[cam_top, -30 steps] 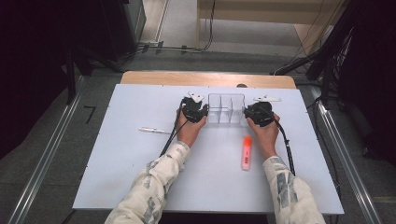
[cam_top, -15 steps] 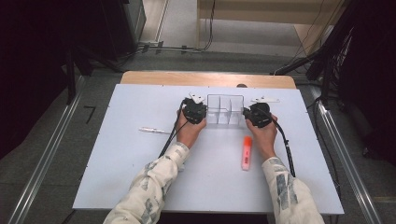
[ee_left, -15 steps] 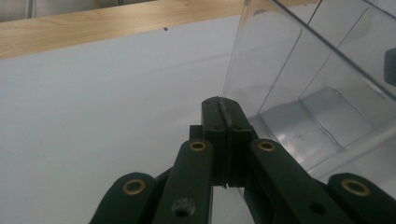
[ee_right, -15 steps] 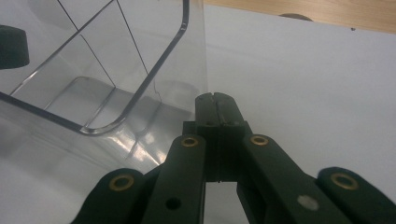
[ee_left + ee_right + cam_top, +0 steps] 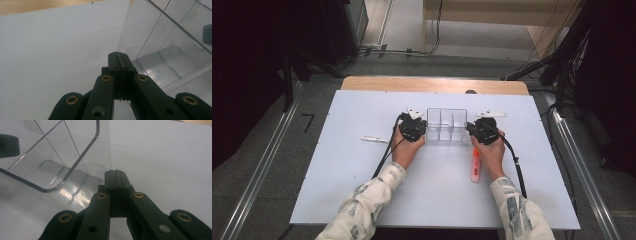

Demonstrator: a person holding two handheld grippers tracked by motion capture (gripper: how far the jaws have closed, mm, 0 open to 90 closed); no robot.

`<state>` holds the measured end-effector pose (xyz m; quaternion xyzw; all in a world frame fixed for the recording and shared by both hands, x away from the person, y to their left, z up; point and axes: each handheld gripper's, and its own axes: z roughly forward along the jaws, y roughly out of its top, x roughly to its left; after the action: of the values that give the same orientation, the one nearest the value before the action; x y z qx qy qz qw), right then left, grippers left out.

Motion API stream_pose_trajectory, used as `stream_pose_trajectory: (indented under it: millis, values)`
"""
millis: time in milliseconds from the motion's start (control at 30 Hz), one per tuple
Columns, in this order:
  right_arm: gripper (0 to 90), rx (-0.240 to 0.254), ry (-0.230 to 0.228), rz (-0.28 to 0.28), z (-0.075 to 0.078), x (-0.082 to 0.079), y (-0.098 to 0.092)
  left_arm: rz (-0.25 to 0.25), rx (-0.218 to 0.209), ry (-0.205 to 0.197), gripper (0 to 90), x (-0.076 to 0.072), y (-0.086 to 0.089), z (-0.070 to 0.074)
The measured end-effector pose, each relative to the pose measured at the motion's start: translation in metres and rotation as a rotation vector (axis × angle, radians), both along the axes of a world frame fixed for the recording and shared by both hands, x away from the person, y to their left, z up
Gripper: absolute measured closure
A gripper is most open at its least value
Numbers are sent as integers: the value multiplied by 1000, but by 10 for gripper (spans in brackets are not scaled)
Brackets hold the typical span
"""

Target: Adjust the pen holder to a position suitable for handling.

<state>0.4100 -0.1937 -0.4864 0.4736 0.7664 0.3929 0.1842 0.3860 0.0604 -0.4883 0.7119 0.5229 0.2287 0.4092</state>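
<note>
A clear plastic organizer tray (image 5: 446,124), rectangular with rounded corners and thin dividing walls that split it into compartments, is seen standing on a smooth, matte white table (image 5: 337,175), slightly behind the table's middle in the high view. It is gripped at both short ends. The left gripper (image 5: 418,131), a black tool held in the person's left hand (image 5: 406,150), is clamped on the tray's left end wall; in the left gripper view its two black jaws are pressed together with only the thin transparent wall (image 5: 132,40) pinched between them, and brass-coloured rivets are visible on the jaw links. The right gripper (image 5: 474,131), held in the right hand (image 5: 490,154), is clamped in the same way on the tray's right end wall (image 5: 103,150), the jaws meeting on the glossy sheet just beside the curved rim. Both sets of jaws have just been closing onto these walls. Black cables are trailed back from each gripper along patterned sleeves. An orange marker (image 5: 475,167), slim and cylindrical, is laid on the table just beside the right hand. A pale pen (image 5: 374,139) is laid near the left hand, apart from the tray. A strip of bare wood (image 5: 432,84) is exposed at the table's far edge.
</note>
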Motion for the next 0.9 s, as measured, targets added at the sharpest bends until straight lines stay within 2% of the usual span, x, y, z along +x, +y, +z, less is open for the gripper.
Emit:
stream_pose_trajectory:
  millis: [167, 367, 567, 900]
  values:
    - [877, -3, -1, 11, 0, -9, 7, 9, -19, 6, 900, -8, 7, -1]
    - [877, -12, 2, 20, 1, -12, 8, 22, -29, 13, 900, -12, 6, -1]
    - [877, -3, 5, 31, 1, -12, 8, 41, -17, 24, 900, -16, 5, 1]
    - [877, 4, 6, 42, 5, -20, 8, 44, 2, 38, 900, -22, 6, 3]
